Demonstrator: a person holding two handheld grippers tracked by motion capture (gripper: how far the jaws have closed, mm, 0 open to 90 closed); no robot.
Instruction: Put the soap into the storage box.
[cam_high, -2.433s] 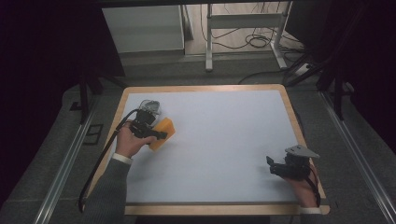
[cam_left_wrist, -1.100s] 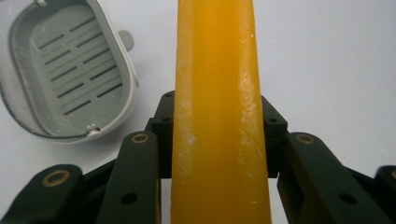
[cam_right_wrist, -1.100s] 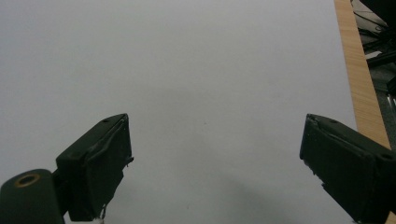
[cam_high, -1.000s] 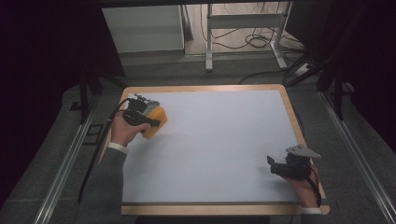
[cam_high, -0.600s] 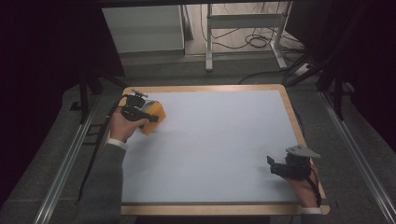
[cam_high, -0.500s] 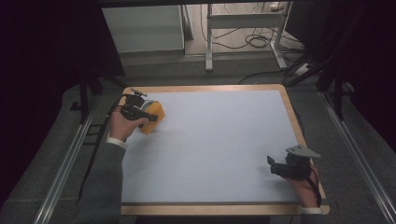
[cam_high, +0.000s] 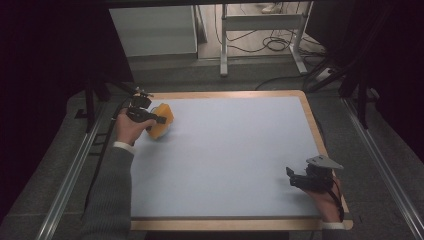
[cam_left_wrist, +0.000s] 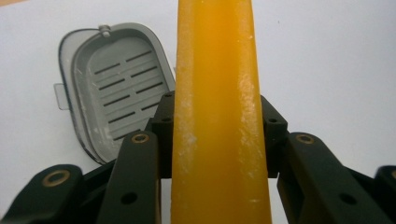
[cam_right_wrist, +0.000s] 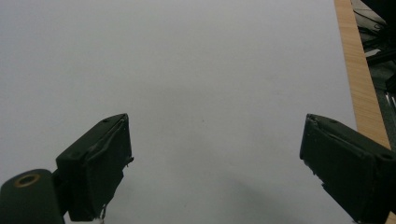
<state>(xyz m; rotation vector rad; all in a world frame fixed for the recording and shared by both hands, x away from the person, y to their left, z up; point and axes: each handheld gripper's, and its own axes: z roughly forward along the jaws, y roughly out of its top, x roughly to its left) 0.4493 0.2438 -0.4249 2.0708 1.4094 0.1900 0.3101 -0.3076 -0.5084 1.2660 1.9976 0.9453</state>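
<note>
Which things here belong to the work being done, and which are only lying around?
Part of the work:
- yellow soap bar, clamped in the left hand-held gripper
- grey soap dish, open on the table

Only lying around:
- right hand-held gripper, open and idle near the table's wooden edge
- cables on the floor behind

One orange soap bar (cam_left_wrist: 219, 116), one grey slotted soap dish (cam_left_wrist: 112, 88), two grippers, one table (cam_high: 235, 150)

A lab or recording workspace: a wood-edged table (cam_high: 311, 120) with a pale mat stands among dark curtains (cam_high: 45, 60), metal floor rails (cam_high: 70, 175), loose cables (cam_high: 265, 45) and a far desk frame (cam_high: 260, 25).
</note>
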